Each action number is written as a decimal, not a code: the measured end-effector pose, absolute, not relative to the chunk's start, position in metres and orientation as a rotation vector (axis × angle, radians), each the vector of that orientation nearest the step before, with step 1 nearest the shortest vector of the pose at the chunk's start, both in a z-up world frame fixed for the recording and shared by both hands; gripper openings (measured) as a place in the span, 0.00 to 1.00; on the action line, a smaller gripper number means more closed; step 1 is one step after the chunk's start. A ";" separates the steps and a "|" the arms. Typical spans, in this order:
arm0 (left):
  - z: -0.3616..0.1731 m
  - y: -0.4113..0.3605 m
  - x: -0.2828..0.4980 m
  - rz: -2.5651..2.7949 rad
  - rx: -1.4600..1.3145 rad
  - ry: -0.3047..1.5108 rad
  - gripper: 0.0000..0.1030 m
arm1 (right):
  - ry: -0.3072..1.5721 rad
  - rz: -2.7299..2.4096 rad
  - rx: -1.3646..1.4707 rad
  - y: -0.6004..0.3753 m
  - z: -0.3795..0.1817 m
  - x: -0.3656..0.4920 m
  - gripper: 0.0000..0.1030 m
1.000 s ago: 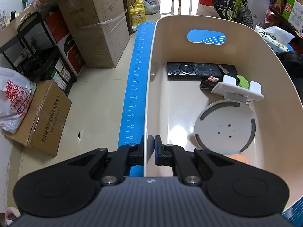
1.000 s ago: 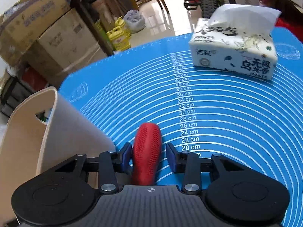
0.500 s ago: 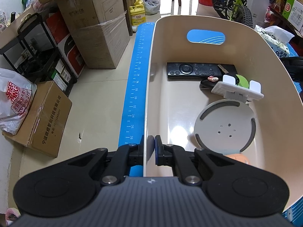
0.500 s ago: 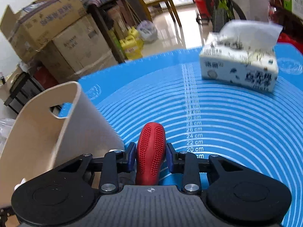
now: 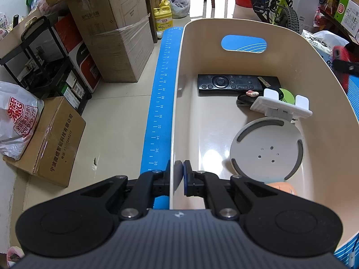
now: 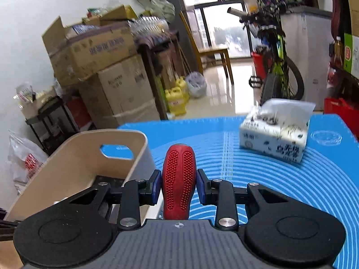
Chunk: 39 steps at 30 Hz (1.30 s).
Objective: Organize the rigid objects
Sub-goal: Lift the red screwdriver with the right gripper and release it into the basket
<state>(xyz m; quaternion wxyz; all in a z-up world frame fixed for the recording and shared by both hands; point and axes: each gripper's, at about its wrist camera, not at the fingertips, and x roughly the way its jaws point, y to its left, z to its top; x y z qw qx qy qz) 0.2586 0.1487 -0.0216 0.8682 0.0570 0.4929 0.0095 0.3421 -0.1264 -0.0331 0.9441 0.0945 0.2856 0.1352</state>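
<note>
Left wrist view shows the left gripper [image 5: 177, 174] clamped on the near wall of the cream bin [image 5: 332, 103], which already holds a black remote [image 5: 228, 83], a white phone stand [image 5: 280, 108] with a round base, and a few small items, so much of the sorting looks done. Right wrist view shows the right gripper [image 6: 178, 185], its jaws having just closed, pressing both blue pads on a red handle [image 6: 178, 179], a rounded, bulbous grip with a dotted rubber texture, held clear above the blue mat [image 6: 291, 190] just beside the bin's rim. Judging by this, what remains is dropping the handle into the bin; the tissue pack [image 6: 274, 139] further off is soft and probably stays.
</note>
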 end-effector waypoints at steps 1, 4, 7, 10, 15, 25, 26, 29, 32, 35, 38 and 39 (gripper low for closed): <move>-0.022 0.148 0.259 0.020 0.119 1.031 0.08 | 0.564 0.280 0.190 -0.128 -0.029 0.338 0.38; -0.022 0.149 0.259 0.020 0.118 1.032 0.08 | 0.502 0.286 0.170 -0.132 -0.017 0.324 0.38; -0.022 0.149 0.259 0.020 0.117 1.032 0.08 | 0.442 0.307 0.163 -0.135 -0.002 0.312 0.38; -0.022 0.149 0.258 0.020 0.118 1.031 0.08 | 0.374 0.308 0.132 -0.135 0.014 0.302 0.38; -0.022 0.149 0.258 0.020 0.118 1.031 0.08 | 0.270 0.313 0.087 -0.130 0.047 0.288 0.38; -0.023 0.150 0.257 0.021 0.113 1.030 0.08 | 0.193 0.444 0.101 -0.105 0.114 0.270 0.38; -0.023 0.150 0.257 0.022 0.113 1.029 0.08 | 0.209 0.468 0.114 -0.101 0.117 0.271 0.38; -0.024 0.149 0.256 0.024 0.117 1.027 0.08 | 0.253 0.515 0.118 -0.082 0.115 0.274 0.38; -0.024 0.149 0.256 0.024 0.122 1.025 0.09 | 0.318 0.554 0.098 -0.060 0.100 0.280 0.38; -0.025 0.148 0.255 0.024 0.119 1.025 0.09 | 0.394 0.590 0.105 -0.041 0.083 0.286 0.38; -0.024 0.149 0.255 0.024 0.122 1.024 0.09 | 0.479 0.613 0.113 -0.025 0.063 0.294 0.38; -0.024 0.148 0.255 0.024 0.121 1.024 0.08 | 0.505 0.616 0.114 -0.021 0.056 0.296 0.38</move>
